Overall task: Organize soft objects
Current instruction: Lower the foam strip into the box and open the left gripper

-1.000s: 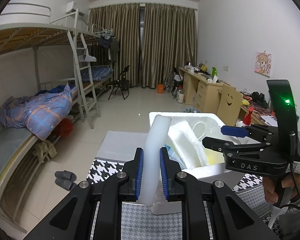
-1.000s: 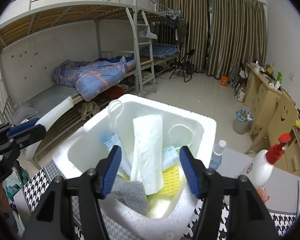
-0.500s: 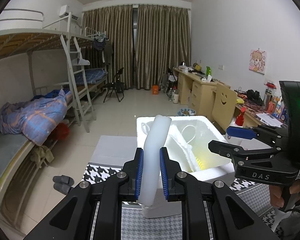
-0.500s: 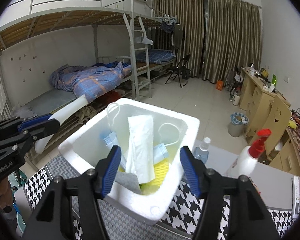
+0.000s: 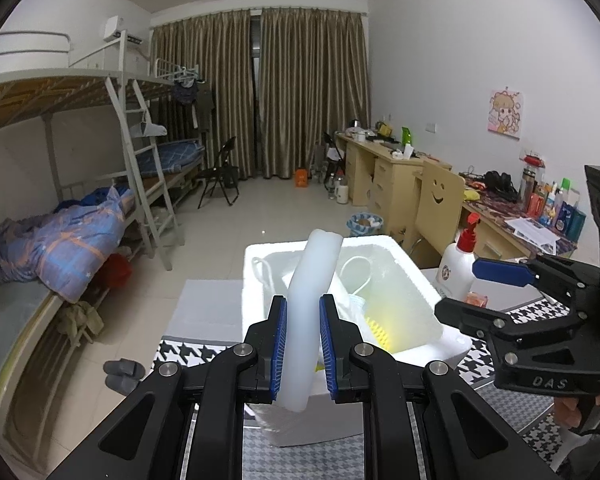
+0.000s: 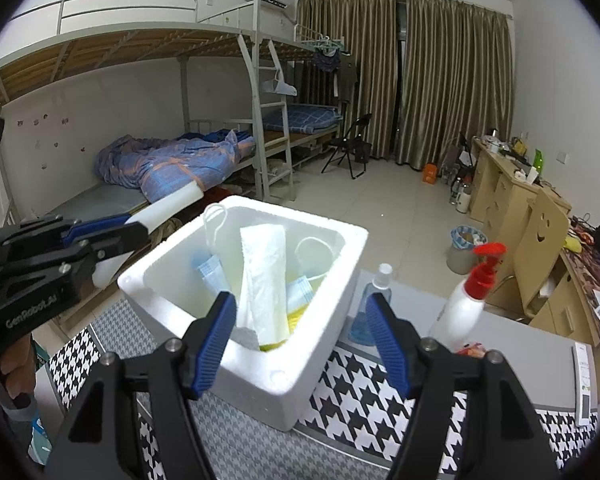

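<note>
Foam strip (image 5: 306, 312) in left tool (image 5: 303, 346), right tool (image 6: 302, 342) opening

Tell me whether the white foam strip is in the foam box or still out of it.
Out. The white foam strip is clamped in the left gripper, held short of the foam box.

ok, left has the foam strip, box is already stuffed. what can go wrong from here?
1. The white foam strip is pinched near its lower end by the left gripper; its long free top bends and may catch the foam box rim.
2. Folded paper towel and masks already stand up inside, so the strip may not seat.
3. The spray bottle stands close beside the box and could be knocked over.
</note>
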`<action>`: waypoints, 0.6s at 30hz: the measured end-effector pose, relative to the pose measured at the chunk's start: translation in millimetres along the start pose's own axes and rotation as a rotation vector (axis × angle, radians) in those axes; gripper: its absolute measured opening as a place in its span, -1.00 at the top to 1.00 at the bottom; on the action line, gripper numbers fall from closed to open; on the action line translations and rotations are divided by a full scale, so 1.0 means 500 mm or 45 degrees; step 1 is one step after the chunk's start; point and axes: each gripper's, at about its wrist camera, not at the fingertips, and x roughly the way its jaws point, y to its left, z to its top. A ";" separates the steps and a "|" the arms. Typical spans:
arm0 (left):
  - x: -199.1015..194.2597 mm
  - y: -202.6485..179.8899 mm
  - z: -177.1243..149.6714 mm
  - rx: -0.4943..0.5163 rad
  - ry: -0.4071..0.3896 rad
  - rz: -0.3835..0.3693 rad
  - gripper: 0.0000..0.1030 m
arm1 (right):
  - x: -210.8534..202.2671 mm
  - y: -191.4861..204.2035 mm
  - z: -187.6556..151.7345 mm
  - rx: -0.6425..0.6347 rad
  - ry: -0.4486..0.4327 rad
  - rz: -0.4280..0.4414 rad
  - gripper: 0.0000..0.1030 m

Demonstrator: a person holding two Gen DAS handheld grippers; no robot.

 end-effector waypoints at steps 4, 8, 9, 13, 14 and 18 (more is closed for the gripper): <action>0.011 -0.013 0.002 0.008 0.010 -0.015 0.65 | -0.006 -0.008 -0.007 0.013 0.003 -0.012 -0.41; 0.024 -0.026 0.008 0.026 0.018 -0.023 0.65 | -0.020 -0.022 -0.014 0.029 -0.005 -0.032 -0.41; 0.027 -0.028 0.010 0.028 0.019 -0.023 0.65 | -0.023 -0.022 -0.018 0.033 -0.006 -0.036 -0.41; 0.036 -0.035 0.013 0.038 0.027 -0.033 0.64 | -0.032 -0.034 -0.028 0.048 -0.003 -0.052 -0.41; 0.038 -0.035 0.012 0.040 0.028 -0.034 0.64 | -0.035 -0.037 -0.030 0.052 -0.002 -0.058 -0.41; 0.047 -0.038 0.015 0.039 0.032 -0.034 0.64 | -0.046 -0.046 -0.039 0.068 -0.003 -0.071 -0.41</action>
